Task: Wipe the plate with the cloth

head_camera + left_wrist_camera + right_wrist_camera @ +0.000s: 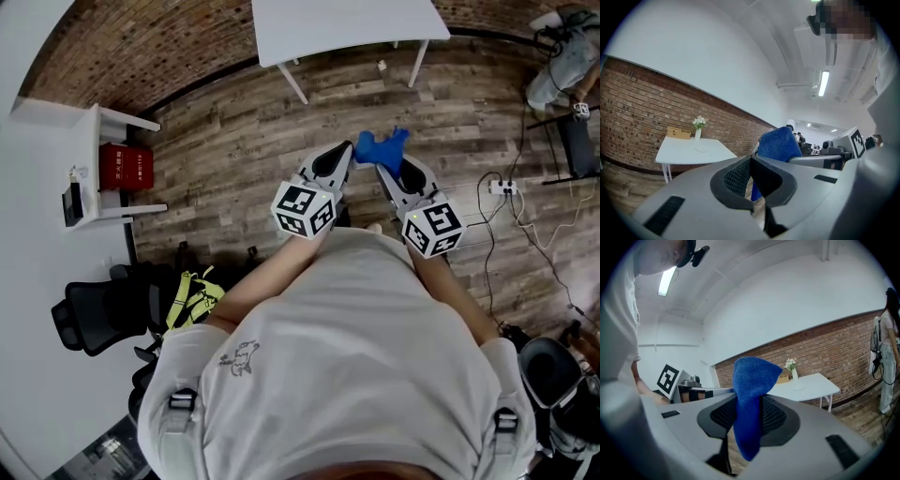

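A white desk (pixel 347 28) stands by the brick wall (pixel 141 47) on plank floor (pixel 234 141). Fingers of the right gripper (pixel 386 170) pinch the cloth (pixel 382 147); those of the left gripper (pixel 344 151) press together, empty.

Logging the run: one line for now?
left gripper: shut, empty | right gripper: shut on blue cloth | white table: ahead, not reached
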